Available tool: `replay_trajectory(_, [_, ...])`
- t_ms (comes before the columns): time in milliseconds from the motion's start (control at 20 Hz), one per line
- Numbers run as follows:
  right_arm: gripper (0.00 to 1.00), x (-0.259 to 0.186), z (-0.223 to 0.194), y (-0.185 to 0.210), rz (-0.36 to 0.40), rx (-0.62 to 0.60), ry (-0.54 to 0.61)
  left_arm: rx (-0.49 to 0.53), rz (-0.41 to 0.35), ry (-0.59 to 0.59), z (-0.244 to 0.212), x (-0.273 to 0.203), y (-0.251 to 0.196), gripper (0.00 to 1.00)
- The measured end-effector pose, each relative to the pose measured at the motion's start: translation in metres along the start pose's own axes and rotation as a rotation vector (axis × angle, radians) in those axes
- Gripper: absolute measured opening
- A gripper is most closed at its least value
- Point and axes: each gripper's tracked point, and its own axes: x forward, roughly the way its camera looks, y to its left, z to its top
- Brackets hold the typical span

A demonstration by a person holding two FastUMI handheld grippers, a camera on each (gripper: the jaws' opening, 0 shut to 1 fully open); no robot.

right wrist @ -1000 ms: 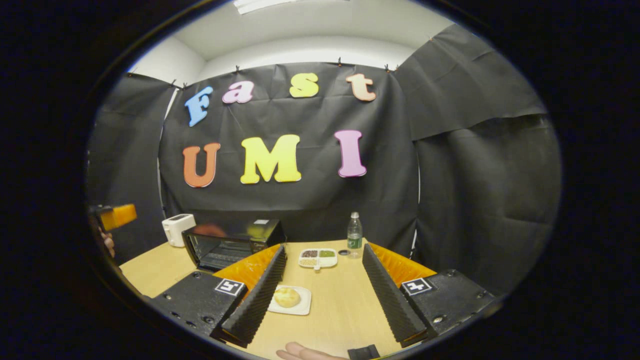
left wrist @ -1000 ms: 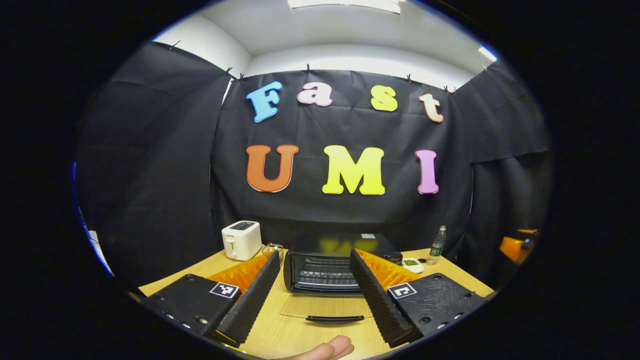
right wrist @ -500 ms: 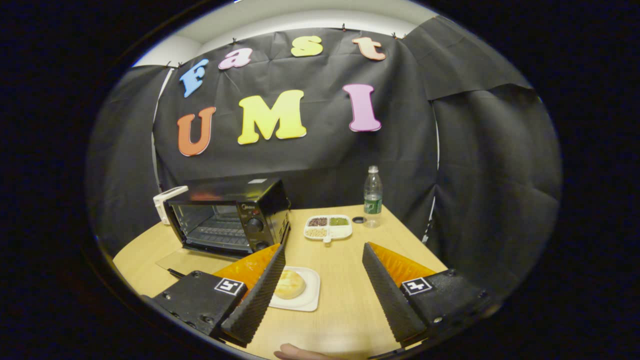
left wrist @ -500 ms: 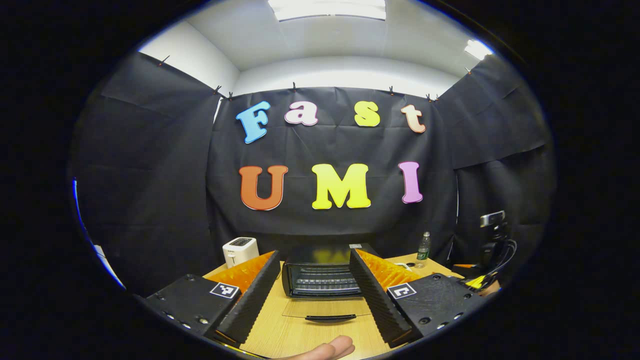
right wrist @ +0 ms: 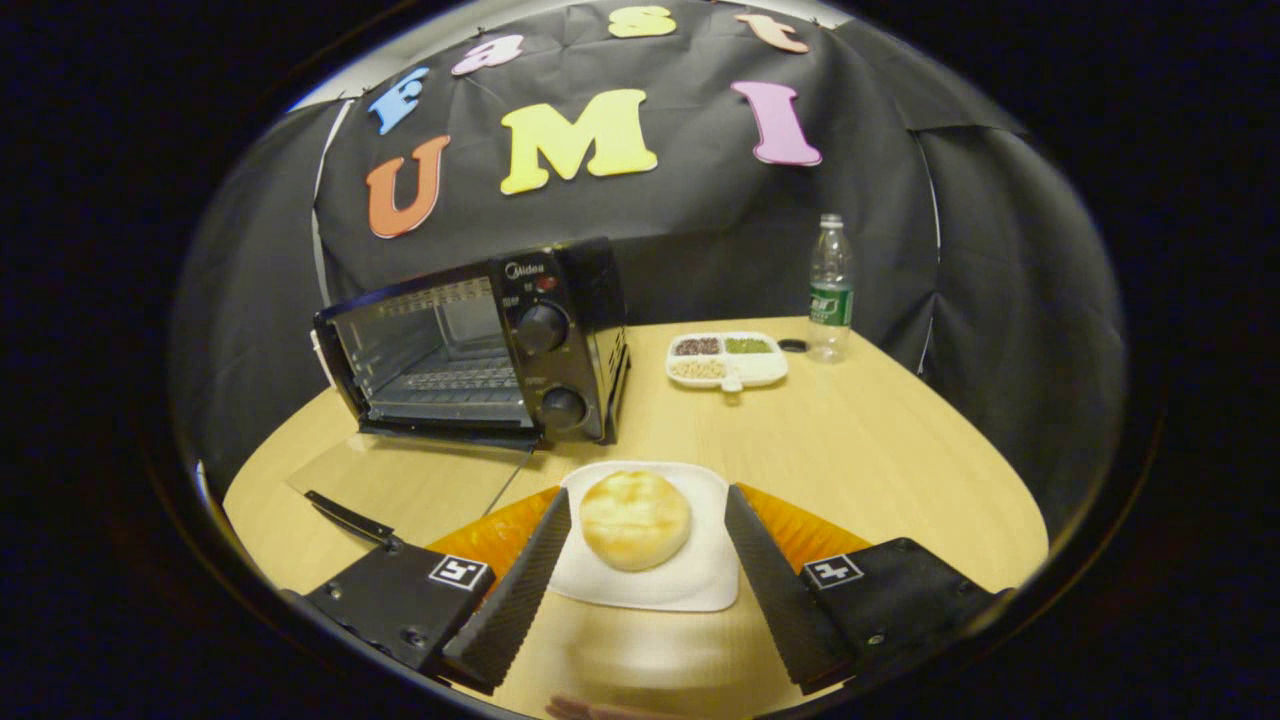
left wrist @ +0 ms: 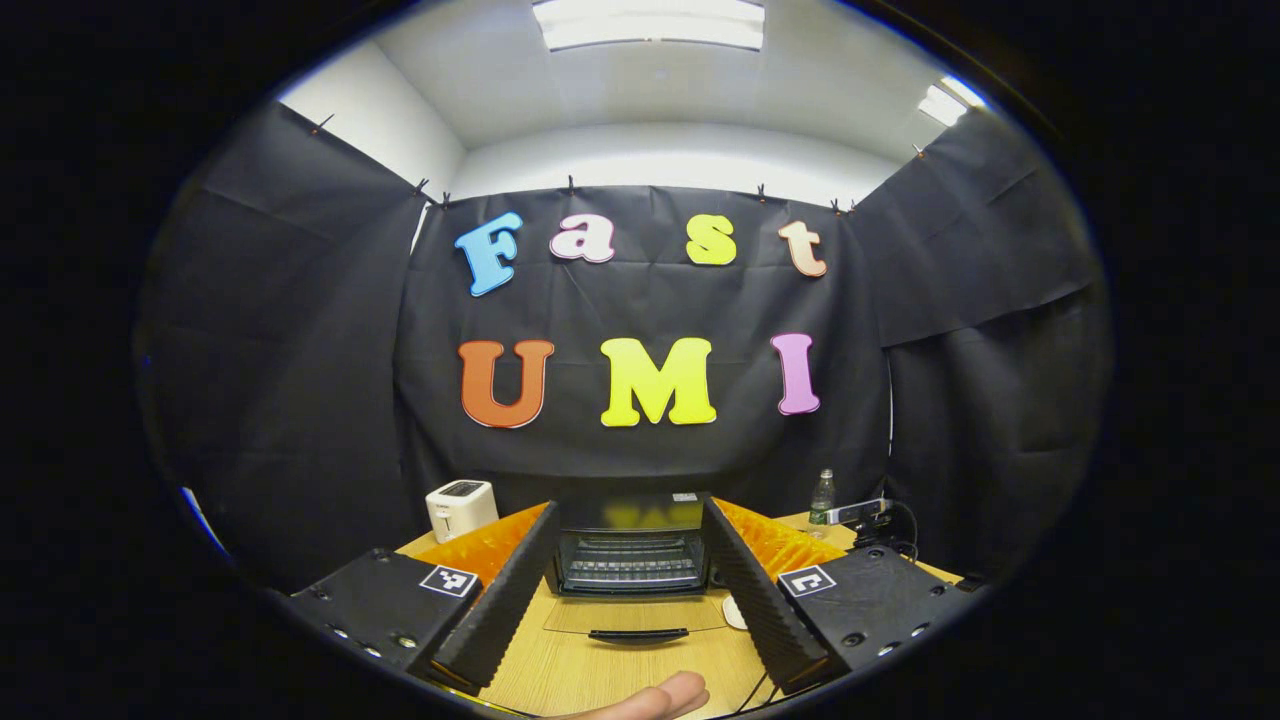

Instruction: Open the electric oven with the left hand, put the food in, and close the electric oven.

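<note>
Now my right gripper point(right wrist: 640, 570) has come down and forward compared with a second ago: then the white plate point(right wrist: 690, 585) lay small beside its left finger, and now it sits between the two fingers, with the round bun point(right wrist: 635, 518) on it. The fingers are wide open, one on each side of the plate, and I cannot tell if they touch its edges. I judge this means the pick-up of the food is the step in hand.

My left gripper point(left wrist: 630, 590) has pulled back from the electric oven point(right wrist: 480, 340), which looks smaller in the left gripper view than one second ago. Its fingers are also spread wide and hold nothing. The oven door point(right wrist: 410, 480) lies flat on the wooden table point(right wrist: 880, 450) in front of the oven, with its black handle point(left wrist: 638, 635) nearest to me. So the opening is done, and loading and closing are left.

Going outward from the plate: just behind it stands the oven, open, with a wire rack point(right wrist: 450, 385) inside and nothing on the rack that I can see. Behind the oven, to its right, is a divided tray point(right wrist: 728, 362) with dark, green and pale grains in separate compartments. A bottle cap point(right wrist: 791, 346) lies beside it, and then a clear bottle point(right wrist: 829, 290) stands upright. On the left of the oven, in the left gripper view, I see a white toaster point(left wrist: 460, 508).
</note>
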Motion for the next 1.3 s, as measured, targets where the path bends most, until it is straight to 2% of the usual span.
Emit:
replay_trajectory(100, [0.99, 0.011, -0.010, 0.008, 0.017, 0.000, 0.036, 0.004, 0.013, 0.008, -0.004, 0.000, 0.007, 0.93])
replay_trajectory(450, [0.99, 0.034, -0.023, 0.001, -0.042, -0.025, 0.090, -0.019, 0.002, 0.052, -0.018, 0.001, 0.006, 0.94])
replay_trajectory(600, [0.92, 0.035, -0.023, 0.002, -0.029, 0.004, 0.083, -0.022, 0.010, 0.068, -0.026, 0.004, 0.010, 0.93])
replay_trajectory(650, [0.94, 0.035, -0.022, 0.002, -0.015, 0.024, 0.071, -0.022, 0.017, 0.074, -0.029, 0.004, 0.013, 0.93])
replay_trajectory(750, [0.82, 0.031, -0.021, 0.000, -0.002, 0.054, 0.058, -0.029, 0.023, 0.081, -0.033, 0.002, 0.017, 0.93])
replay_trajectory(800, [0.82, 0.027, -0.019, 0.000, -0.001, 0.065, 0.052, -0.033, 0.026, 0.084, -0.034, 0.002, 0.019, 0.94])
replay_trajectory(850, [0.77, 0.023, -0.016, -0.001, 0.003, 0.076, 0.045, -0.036, 0.031, 0.085, -0.034, 0.003, 0.021, 0.93])
replay_trajectory(900, [0.75, 0.017, -0.012, 0.000, 0.015, 0.089, 0.031, -0.038, 0.036, 0.082, -0.034, 0.003, 0.023, 0.93])
replay_trajectory(950, [0.78, 0.010, -0.006, 0.003, 0.028, 0.104, 0.015, -0.038, 0.038, 0.081, -0.032, 0.003, 0.026, 0.93])
replay_trajectory(1000, [0.74, 0.002, 0.000, 0.006, 0.040, 0.121, -0.005, -0.038, 0.037, 0.078, -0.031, 0.003, 0.026, 0.93])
replay_trajectory(1050, [0.77, -0.004, 0.009, 0.012, 0.056, 0.150, -0.034, -0.038, 0.038, 0.077, -0.030, 0.001, 0.026, 0.93])
replay_trajectory(1250, [0.73, -0.025, 0.025, 0.060, 0.194, 0.252, -0.074, -0.031, 0.036, 0.061, -0.027, 0.001, 0.033, 0.93])
replay_trajectory(1300, [0.76, -0.028, 0.031, 0.073, 0.231, 0.287, -0.093, -0.032, 0.040, 0.057, -0.025, 0.001, 0.036, 0.92])
